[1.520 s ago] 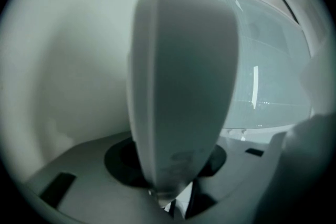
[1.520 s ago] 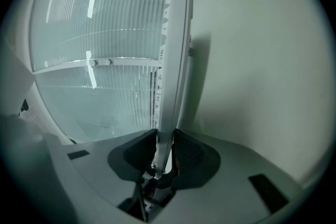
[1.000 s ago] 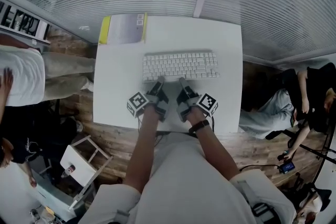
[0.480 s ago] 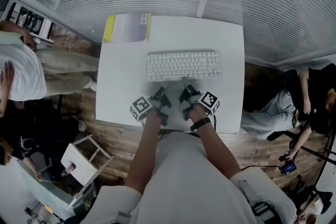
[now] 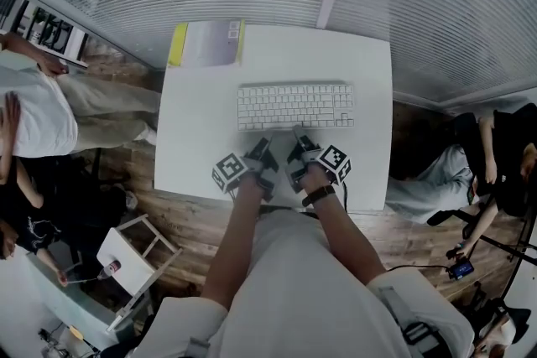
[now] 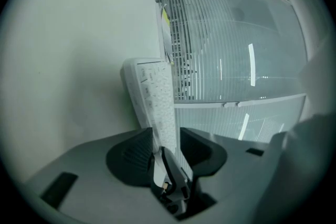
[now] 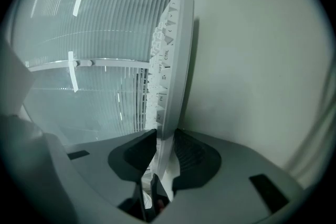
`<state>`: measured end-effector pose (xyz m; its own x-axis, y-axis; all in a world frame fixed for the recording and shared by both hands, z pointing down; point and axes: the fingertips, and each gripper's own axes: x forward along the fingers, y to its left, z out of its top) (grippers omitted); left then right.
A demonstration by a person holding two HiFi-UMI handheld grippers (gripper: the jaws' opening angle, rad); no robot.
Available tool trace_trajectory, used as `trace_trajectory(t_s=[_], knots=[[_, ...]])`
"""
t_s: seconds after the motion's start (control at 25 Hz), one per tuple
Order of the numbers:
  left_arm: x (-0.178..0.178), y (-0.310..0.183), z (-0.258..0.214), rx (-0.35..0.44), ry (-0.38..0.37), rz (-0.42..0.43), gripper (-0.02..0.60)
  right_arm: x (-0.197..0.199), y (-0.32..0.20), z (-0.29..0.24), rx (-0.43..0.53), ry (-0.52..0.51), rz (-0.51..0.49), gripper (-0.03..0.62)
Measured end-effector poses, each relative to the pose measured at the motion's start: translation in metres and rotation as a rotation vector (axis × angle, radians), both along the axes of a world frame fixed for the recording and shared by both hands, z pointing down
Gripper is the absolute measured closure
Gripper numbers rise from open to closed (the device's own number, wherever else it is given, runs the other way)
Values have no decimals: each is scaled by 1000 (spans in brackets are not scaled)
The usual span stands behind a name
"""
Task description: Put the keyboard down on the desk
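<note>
You hold two grippers, one left gripper and one right gripper. Each carries one marker cube, so you count two cubes. There is one keyboard and one desk. On the desk there is also one booklet with a yellow edge. You wear one dark band on your right wrist. Beside you, at least three other people are in view: two on your left side, one on your right side. On the floor you count one small white stand.
</note>
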<state>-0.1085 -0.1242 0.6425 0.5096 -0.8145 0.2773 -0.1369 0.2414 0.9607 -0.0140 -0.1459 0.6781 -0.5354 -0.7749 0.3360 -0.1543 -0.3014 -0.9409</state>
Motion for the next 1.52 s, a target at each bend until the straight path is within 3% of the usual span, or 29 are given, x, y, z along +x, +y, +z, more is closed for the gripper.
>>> trace_trajectory(t_s=[0.2,0.44,0.72,0.84,1.04,1.12,1.24,1.4,1.52], knots=[[-1,1,3,-1,6,5,417,-3,1,8,-44,20,-14,485],[-9,0,8,-7,1,8,417,-7,-1,24,-152,116,-74,480],[-15,-4,4,5,-19,8,417,-5,-1,25,-220,134,-131,464],[-8,-7,-14,80,-38,57,417,9,-2,4,-131,249,-173,464],[-6,-27,-53,220,-142,114,417,23,-20,-39,82,426,-238,464],[-10,-34,-70,258,-199,116,416,31,-27,-64,192,566,-261,464],[-11,-35,-102,331,-325,139,417,40,-29,-106,356,794,-310,464],[-9,-32,-151,450,-503,146,417,54,-25,-157,503,922,-290,465],[-7,-25,-181,511,-720,152,417,66,-19,-194,606,1025,-238,465]])
